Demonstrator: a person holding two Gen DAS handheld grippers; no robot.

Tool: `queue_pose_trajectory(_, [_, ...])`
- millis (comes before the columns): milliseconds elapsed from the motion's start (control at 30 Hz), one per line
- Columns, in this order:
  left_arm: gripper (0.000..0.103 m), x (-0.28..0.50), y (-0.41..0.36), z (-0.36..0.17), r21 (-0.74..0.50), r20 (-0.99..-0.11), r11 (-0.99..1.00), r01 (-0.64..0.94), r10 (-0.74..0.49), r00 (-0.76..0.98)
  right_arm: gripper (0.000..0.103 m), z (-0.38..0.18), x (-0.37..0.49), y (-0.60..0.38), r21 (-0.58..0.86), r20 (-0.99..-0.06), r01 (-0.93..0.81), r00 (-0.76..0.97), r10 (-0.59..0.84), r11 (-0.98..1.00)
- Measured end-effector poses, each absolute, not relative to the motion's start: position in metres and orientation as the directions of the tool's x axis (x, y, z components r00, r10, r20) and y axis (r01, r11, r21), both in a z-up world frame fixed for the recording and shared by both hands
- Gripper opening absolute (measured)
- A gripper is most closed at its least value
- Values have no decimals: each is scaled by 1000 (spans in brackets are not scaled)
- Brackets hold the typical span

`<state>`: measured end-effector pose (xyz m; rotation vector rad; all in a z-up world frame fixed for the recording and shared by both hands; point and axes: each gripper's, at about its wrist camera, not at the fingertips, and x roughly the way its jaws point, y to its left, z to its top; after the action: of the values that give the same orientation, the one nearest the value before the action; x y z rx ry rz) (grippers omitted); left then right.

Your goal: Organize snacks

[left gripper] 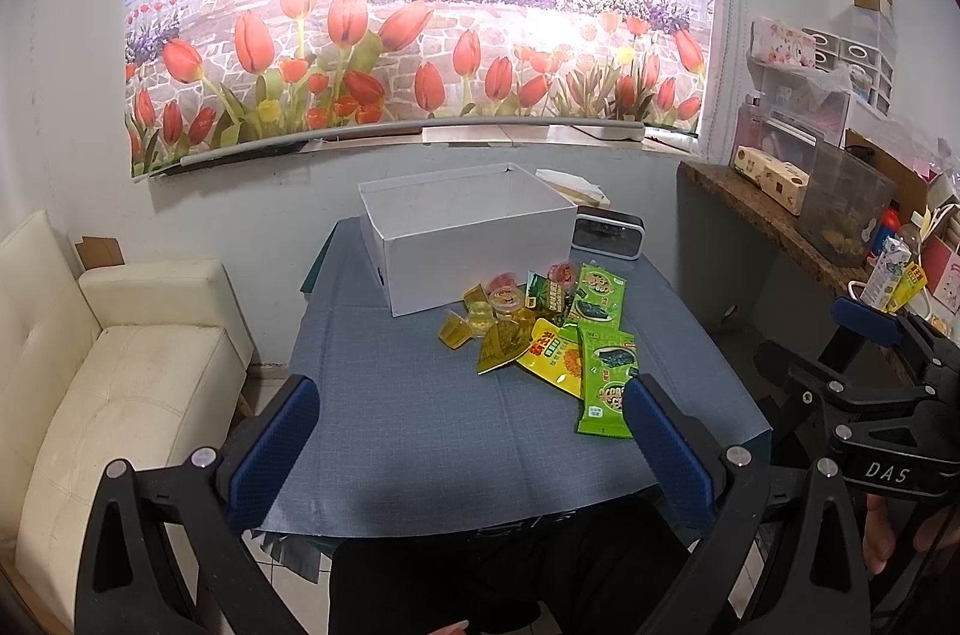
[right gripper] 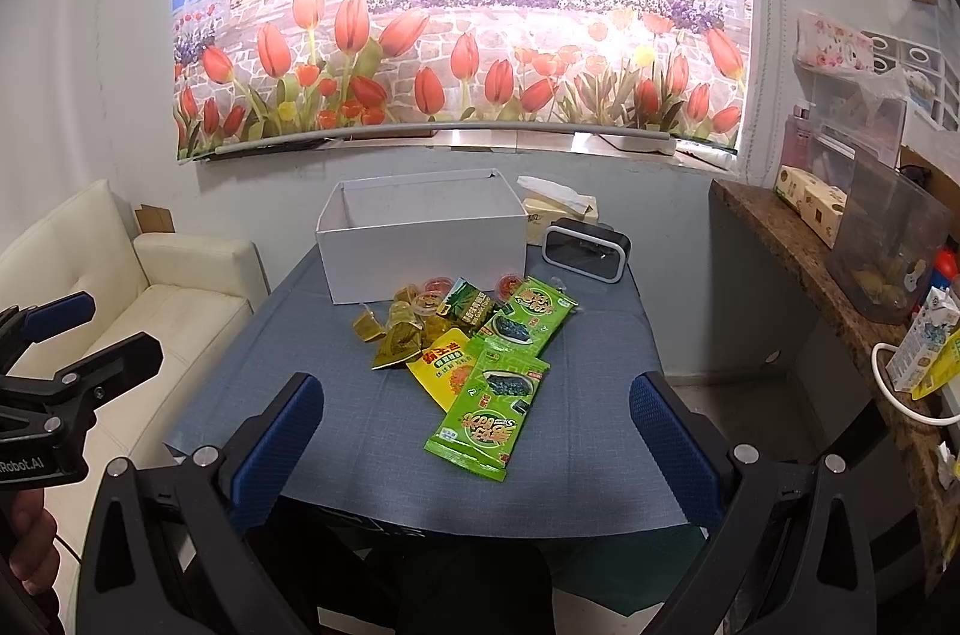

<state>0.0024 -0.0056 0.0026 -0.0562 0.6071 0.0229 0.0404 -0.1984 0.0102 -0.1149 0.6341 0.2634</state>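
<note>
An open white box (left gripper: pixel 474 239) (right gripper: pixel 420 239) stands at the far side of the table covered in blue cloth (left gripper: pixel 390 413) (right gripper: pixel 360 413). In front of it lies a pile of snacks: two green seaweed packets (left gripper: pixel 603 383) (right gripper: pixel 489 413), a yellow packet (left gripper: pixel 555 356) (right gripper: pixel 441 365), a gold triangular pouch (left gripper: pixel 501 347) (right gripper: pixel 396 347) and several small jelly cups (left gripper: pixel 504 299) (right gripper: pixel 429 302). My left gripper (left gripper: pixel 471 431) is open and empty, held above the table's near edge. My right gripper (right gripper: pixel 474 431) is open and empty, near the closest green packet.
A black clock (left gripper: pixel 606 233) (right gripper: pixel 585 248) and a tissue box (right gripper: pixel 561 209) stand behind the white box. A cream sofa (left gripper: pixel 108 371) is at the left. A cluttered shelf (left gripper: pixel 780 215) (right gripper: pixel 840 263) runs along the right wall.
</note>
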Motion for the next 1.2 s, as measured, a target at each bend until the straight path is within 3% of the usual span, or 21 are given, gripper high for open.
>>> queue_pose_trajectory(467, [103, 1, -9, 2, -22, -566, 999, -31, 13, 824, 103, 3, 44, -200, -13, -621, -273, 756, 206, 962])
queue_pose_trajectory(833, [103, 1, -5, -3, -81, -533, 997, 3, -46, 845, 103, -18, 72, -214, 46, -629, -178, 760, 167, 983])
queue_pose_trajectory(1200, [103, 12, -10, -19, -23, -548, 1000, 19, -29, 836, 103, -105, 154, -198, 0, -746, -139, 660, 93, 990])
